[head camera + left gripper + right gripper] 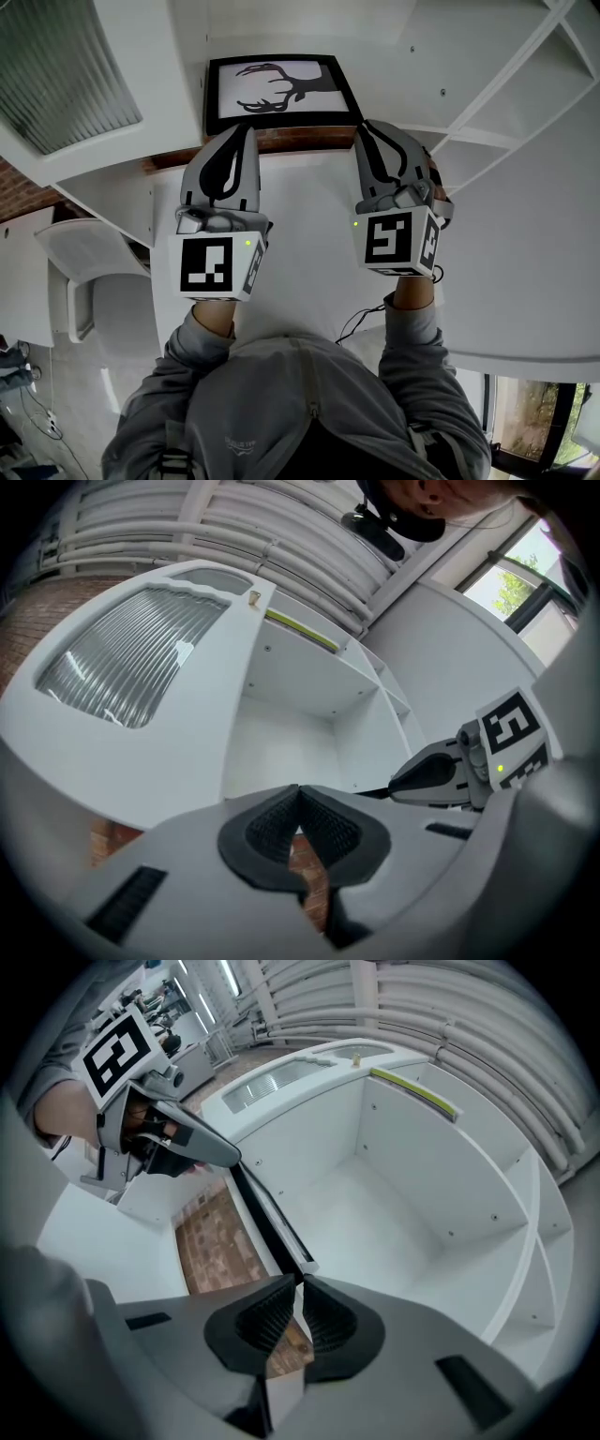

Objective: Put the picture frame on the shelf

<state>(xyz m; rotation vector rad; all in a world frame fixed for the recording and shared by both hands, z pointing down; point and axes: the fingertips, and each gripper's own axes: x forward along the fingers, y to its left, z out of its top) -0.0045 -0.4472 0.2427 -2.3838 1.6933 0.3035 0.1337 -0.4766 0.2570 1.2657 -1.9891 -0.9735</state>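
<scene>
- The picture frame (pixel 279 90), with its antler print facing up, is held out between both tools in front of an open compartment of the white shelf (pixel 497 103). It is not yet set down.
- The left tool (pixel 246 133) is seen closed on the frame's near-left corner.
- The right tool (pixel 366 131) is clamped on the near-right corner, its pads almost together on the thin black edge.
- The frame is judged stiff, flat and fairly light. The front may be glazed, so knocks against the shelf walls are to be avoided.
- The smooth, narrow rim could slip or pivot. A hold at both lower corners, with the frame level, is judged safest.
</scene>
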